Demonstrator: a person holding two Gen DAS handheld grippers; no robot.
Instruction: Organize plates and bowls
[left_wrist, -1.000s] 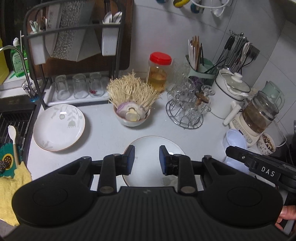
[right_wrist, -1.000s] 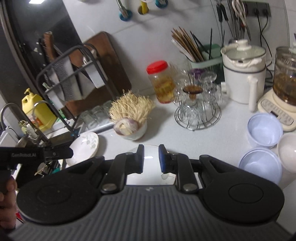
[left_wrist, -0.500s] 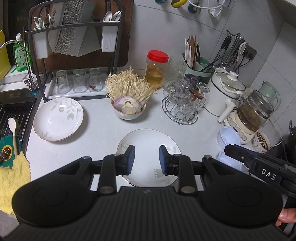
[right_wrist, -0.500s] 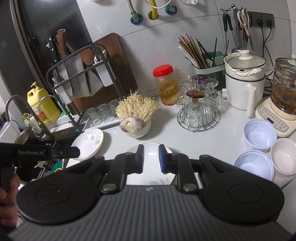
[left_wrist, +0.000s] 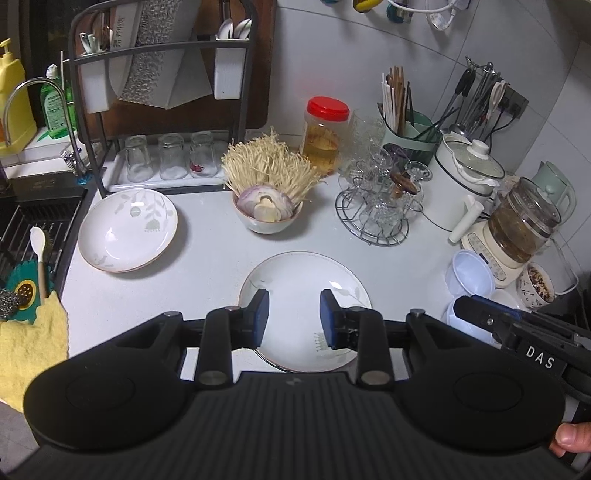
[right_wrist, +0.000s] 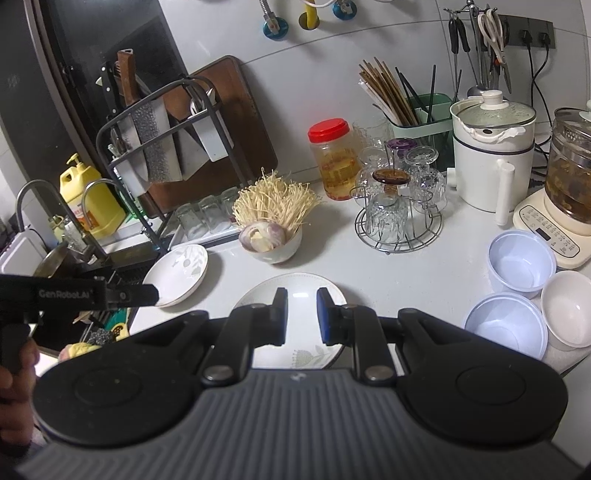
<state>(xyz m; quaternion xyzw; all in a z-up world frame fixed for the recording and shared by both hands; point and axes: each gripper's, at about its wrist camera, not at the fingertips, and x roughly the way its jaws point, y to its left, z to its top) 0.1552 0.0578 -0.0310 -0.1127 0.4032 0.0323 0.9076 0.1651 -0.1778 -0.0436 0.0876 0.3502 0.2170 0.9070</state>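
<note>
The left tool (left_wrist: 291, 317) hangs above the white worktop (left_wrist: 207, 254) with its two blue pads apart and nothing between them. The right tool (right_wrist: 301, 317) is open in the same way and also holds nothing. Both are over the near part of a flat white plate (left_wrist: 304, 291) with a leaf pattern, which lies in the middle of the worktop, near the front edge; from these views I cannot tell how high the tools are above it.

To the left, well apart from this plate, a deep plate (left_wrist: 127, 229) with the same pattern sits close to the sink (left_wrist: 22, 236). Farther back, between the two plates, a bowl (left_wrist: 267, 218) holds onion slices and a bunch of enoki mushrooms. On the right side three empty bowls stand close together: two pale lilac plastic bowls (right_wrist: 521, 262) and (right_wrist: 504, 328), and a smaller white bowl (right_wrist: 569, 308) just beside them at the right.

Behind, against the wall, stand a black dish rack (left_wrist: 162, 92) with upturned glasses under it, a jar with a red lid (left_wrist: 325, 136), a wire stand with glass cups (left_wrist: 380, 203) and a white pot (left_wrist: 465, 184)
</note>
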